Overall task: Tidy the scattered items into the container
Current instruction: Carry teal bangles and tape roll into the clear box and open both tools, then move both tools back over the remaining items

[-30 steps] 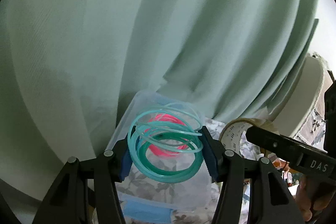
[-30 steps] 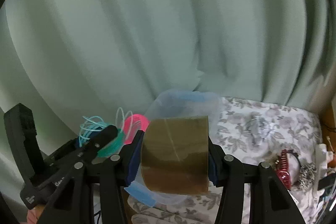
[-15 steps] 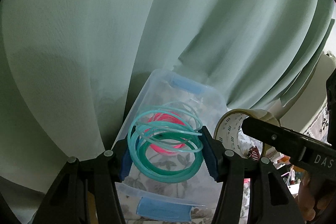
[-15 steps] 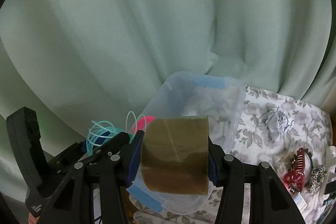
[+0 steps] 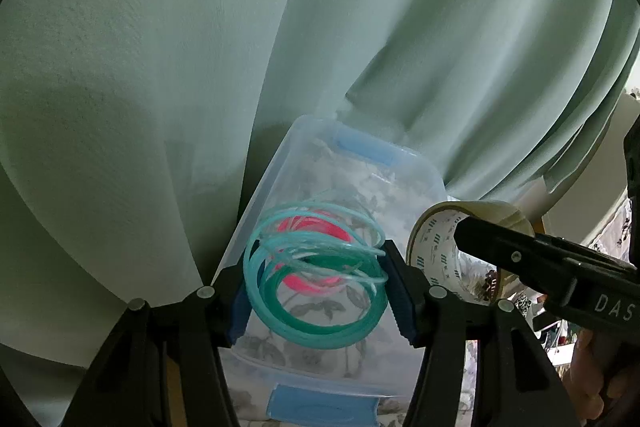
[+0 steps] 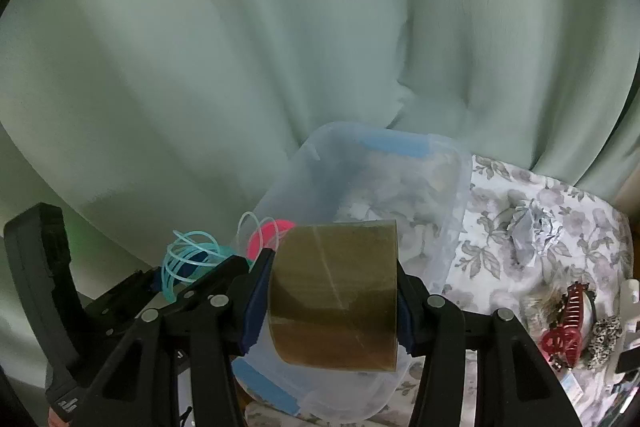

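In the left wrist view, the left gripper (image 5: 318,291) stands about half open, its blue pads pressed on either side of a bundle of plastic cord coils (image 5: 316,279): pale teal and green loops with a pink coil among them. The bundle hangs above the open mouth of a clear plastic box (image 5: 280,171) with blue handles. Through the box's floor only the flowered cloth under it shows; no item can be made out inside. The box stands against a pale green curtain (image 5: 160,47). To the right, the right gripper's black finger crosses a roll of tape (image 5: 440,247), seen end-on.

In the right wrist view, the right gripper (image 6: 334,301) is also about half open, its pads clamped on the flat ends of the brown tape roll (image 6: 334,291), which is held over the near part of the clear box (image 6: 452,203). The box looks empty here too. The cord coils (image 6: 188,259) show at left in the left gripper (image 6: 192,279). On the flowered cloth (image 6: 500,259) right of the box lie a crumpled grey scrunchie (image 6: 536,227), a red hair claw (image 6: 568,323) and a spotted hair tie (image 6: 604,337).
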### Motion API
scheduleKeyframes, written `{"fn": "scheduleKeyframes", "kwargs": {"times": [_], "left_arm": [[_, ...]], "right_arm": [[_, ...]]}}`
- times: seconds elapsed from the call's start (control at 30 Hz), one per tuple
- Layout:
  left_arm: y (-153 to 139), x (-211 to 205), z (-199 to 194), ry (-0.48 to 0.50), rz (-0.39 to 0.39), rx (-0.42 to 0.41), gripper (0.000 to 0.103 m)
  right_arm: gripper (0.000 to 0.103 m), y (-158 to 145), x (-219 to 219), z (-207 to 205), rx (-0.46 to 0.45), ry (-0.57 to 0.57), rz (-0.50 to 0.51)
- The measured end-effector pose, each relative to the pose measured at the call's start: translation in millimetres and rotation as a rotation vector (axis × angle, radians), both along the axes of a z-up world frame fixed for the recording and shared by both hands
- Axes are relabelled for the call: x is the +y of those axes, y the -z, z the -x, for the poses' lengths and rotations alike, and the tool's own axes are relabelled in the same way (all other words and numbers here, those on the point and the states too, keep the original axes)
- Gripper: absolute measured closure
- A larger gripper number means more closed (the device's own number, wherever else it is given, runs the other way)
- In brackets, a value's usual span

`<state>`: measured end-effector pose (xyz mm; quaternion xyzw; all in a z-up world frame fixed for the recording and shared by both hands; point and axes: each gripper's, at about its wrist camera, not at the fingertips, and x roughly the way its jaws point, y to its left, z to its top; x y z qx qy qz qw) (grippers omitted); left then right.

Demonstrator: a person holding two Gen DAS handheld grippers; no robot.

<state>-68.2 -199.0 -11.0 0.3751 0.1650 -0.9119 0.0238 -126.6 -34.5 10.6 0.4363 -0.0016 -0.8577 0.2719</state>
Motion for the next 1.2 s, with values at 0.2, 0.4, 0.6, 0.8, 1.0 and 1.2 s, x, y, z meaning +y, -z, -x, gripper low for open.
{"fn": "scheduleKeyframes", "kwargs": {"times": [0.2, 0.4, 0.6, 0.8, 1.0, 1.2], "left_arm": [[4.9, 1.6, 3.0, -0.003, 0.015, -0.014, 0.041], [1.4, 1.4, -0.9, 0.005, 0.026, 0.000, 0.028], [1.6, 6.1, 3.3, 0.012, 0.046, -0.009, 0.023], [-1.8, 11.0, 2.0, 0.020, 0.059, -0.005, 0.023], [-6.2, 18.7, -0.9, 0.035, 0.070, 0.007, 0.023], [-14.3, 29.5, -6.1, 0.042, 0.087, 0.028, 0.023]], "right_arm": [[0.036, -1.6, -0.9, -1.4, 0.031, 0.004, -0.020], [0.035, -2.5, 2.0, -3.2, 0.041, 0.009, -0.025], [0.035, -0.9, 4.4, -4.5, 0.034, 0.007, -0.029], [0.034, -0.9, 13.8, -8.7, 0.031, 0.030, -0.019], [0.034, -0.1, 26.0, -14.2, 0.027, 0.052, -0.011], [0.033, -3.8, 39.6, -20.8, 0.035, 0.085, 0.006]]}}
